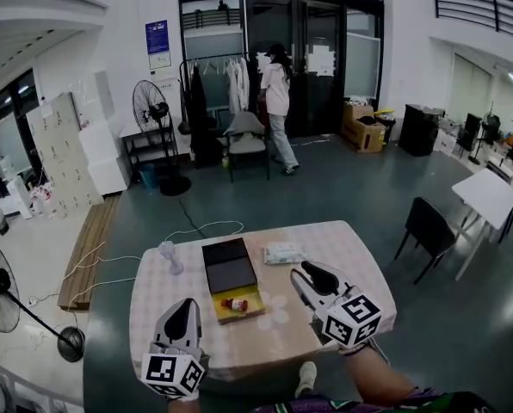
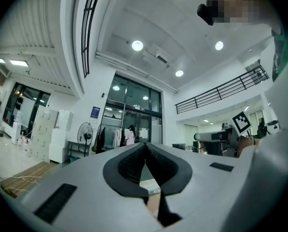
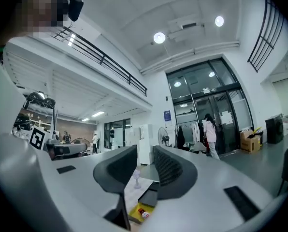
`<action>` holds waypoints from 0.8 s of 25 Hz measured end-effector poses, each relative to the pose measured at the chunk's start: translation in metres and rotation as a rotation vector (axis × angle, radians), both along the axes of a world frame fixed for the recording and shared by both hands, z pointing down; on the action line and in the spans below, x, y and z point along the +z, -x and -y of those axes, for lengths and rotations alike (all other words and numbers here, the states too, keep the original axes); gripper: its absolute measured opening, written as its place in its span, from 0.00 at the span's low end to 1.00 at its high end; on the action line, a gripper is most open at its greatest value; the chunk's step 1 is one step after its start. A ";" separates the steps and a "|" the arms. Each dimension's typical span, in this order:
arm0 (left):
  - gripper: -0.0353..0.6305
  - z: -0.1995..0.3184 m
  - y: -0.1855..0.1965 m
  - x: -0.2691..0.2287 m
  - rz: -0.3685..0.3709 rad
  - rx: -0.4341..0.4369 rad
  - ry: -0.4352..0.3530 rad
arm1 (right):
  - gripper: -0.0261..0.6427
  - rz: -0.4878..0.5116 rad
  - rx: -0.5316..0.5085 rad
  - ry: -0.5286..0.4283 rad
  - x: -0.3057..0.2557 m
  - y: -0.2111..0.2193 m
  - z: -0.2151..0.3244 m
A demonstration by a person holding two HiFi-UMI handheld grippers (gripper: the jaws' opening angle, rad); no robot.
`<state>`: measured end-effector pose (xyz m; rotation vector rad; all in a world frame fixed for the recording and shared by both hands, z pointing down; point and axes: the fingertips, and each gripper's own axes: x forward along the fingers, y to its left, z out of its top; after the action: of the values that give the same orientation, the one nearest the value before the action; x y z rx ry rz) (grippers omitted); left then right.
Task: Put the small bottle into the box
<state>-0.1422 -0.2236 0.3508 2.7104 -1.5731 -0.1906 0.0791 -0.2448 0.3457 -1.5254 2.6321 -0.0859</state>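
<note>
The small bottle (image 1: pixel 235 305), with its red cap, lies inside the yellow tray of the open box (image 1: pixel 250 298) at the middle of the table; the box's dark lid (image 1: pixel 229 265) lies flat behind it. The right gripper view also shows the bottle (image 3: pixel 144 212) in the box (image 3: pixel 133 211), low between the jaws and far off. My right gripper (image 1: pixel 315 275) hovers to the right of the box, jaws apart with nothing between them (image 3: pixel 145 151). My left gripper (image 1: pixel 186 308) is at the table's near left; its jaws meet at the tips (image 2: pixel 145 145) and hold nothing.
On the checked tablecloth (image 1: pixel 343 256) are a small clear stemmed piece (image 1: pixel 169 256), a white packet (image 1: pixel 284 253) and pale round discs (image 1: pixel 274 310). A black chair (image 1: pixel 429 229) and a white table (image 1: pixel 489 196) stand to the right. A person (image 1: pixel 278 101) stands far back by a clothes rack.
</note>
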 end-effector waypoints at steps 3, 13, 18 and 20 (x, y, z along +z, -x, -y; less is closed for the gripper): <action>0.09 -0.006 0.005 -0.009 0.003 -0.010 -0.029 | 0.18 0.010 0.030 -0.043 -0.010 -0.001 -0.005; 0.09 -0.020 -0.001 -0.027 0.026 -0.026 -0.088 | 0.05 0.011 0.029 -0.081 -0.021 0.002 -0.017; 0.09 -0.019 -0.006 -0.014 0.019 -0.009 -0.073 | 0.05 -0.011 0.046 -0.062 -0.011 0.003 -0.021; 0.09 -0.019 -0.008 -0.012 0.018 -0.001 -0.068 | 0.05 -0.010 0.055 -0.051 -0.010 0.002 -0.022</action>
<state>-0.1344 -0.2044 0.3390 2.7698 -1.6018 -0.2237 0.0770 -0.2233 0.3357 -1.5841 2.5766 -0.0066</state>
